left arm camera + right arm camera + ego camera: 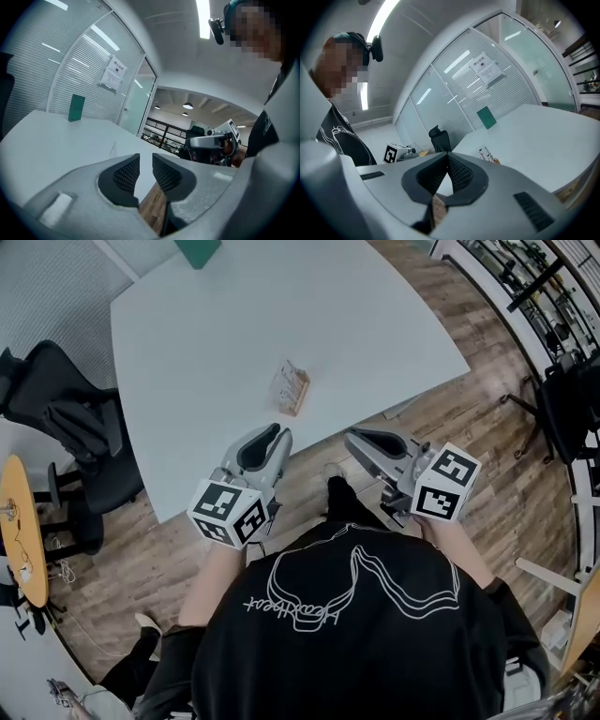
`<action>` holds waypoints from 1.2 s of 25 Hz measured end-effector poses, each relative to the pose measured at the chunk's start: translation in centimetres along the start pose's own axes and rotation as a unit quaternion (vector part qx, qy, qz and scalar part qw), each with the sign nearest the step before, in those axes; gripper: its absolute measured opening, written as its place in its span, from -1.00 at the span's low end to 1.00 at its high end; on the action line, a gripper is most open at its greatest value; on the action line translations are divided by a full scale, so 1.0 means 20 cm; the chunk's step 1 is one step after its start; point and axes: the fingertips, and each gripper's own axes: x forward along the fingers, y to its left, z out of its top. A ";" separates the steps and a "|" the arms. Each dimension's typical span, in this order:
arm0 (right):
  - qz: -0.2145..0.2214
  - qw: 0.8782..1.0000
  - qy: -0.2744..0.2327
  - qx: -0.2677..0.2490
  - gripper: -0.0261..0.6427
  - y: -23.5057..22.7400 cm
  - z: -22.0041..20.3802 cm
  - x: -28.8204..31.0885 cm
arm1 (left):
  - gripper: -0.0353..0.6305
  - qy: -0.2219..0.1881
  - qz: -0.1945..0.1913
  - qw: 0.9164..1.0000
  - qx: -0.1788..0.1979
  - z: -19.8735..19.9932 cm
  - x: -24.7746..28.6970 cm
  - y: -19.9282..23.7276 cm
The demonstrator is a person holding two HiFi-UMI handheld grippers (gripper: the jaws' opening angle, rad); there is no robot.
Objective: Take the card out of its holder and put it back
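Observation:
The card holder (291,387), a small wooden stand with a pale card upright in it, sits near the middle of the white table (206,352). It also shows small in the right gripper view as the holder (489,156) on the tabletop. My left gripper (277,431) hovers over the table's near edge, short of the holder. Its jaws stand a little apart with nothing between them (146,157). My right gripper (353,435) is held off the table edge over the floor. Its tips meet, empty (447,157).
A green board (199,249) stands at the table's far side. Black office chairs (66,418) and a round wooden side table (23,531) are at the left. Wood floor (487,399) lies to the right, with a chair (572,409) beyond it.

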 end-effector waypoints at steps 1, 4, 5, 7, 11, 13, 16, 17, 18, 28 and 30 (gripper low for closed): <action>0.001 1.000 0.003 0.002 -0.89 -0.03 0.00 0.01 | -0.66 0.003 0.007 1.000 -0.002 -0.01 0.02 0.03; -0.001 1.000 0.011 0.007 -0.89 -0.13 0.03 0.03 | -0.59 0.012 0.027 1.000 -0.003 -0.04 0.11 0.12; -0.001 1.000 0.014 0.009 -0.89 -0.17 0.05 0.05 | -0.57 0.016 0.030 0.999 -0.006 -0.05 0.15 0.16; -0.003 1.000 0.019 0.014 -0.89 -0.27 0.08 0.07 | -0.52 0.027 0.036 0.999 -0.018 -0.07 0.24 0.24; -0.004 0.999 0.026 0.019 -0.89 -0.40 0.14 0.10 | -0.45 0.053 0.054 0.997 -0.031 -0.12 0.38 0.35; -0.005 0.999 0.028 0.018 -0.89 -0.39 0.13 0.09 | -0.43 0.060 0.058 0.996 -0.033 -0.17 0.38 0.37; -0.009 0.999 0.027 0.017 -0.89 -0.37 0.13 0.09 | -0.43 0.064 0.059 0.996 -0.020 -0.22 0.37 0.40; -0.010 0.999 0.026 0.018 -0.89 -0.37 0.13 0.09 | -0.43 0.065 0.059 0.996 -0.015 -0.23 0.38 0.41; -0.011 0.999 0.027 0.018 -0.89 -0.39 0.13 0.09 | -0.43 0.066 0.060 0.996 -0.012 -0.25 0.40 0.43; -0.021 0.999 0.038 0.027 -0.89 -0.45 0.08 0.09 | -0.43 0.073 0.030 0.997 -0.026 -0.34 0.54 0.47; -0.021 0.999 0.037 0.027 -0.89 -0.45 0.08 0.08 | -0.44 0.076 0.033 0.996 -0.024 -0.35 0.55 0.47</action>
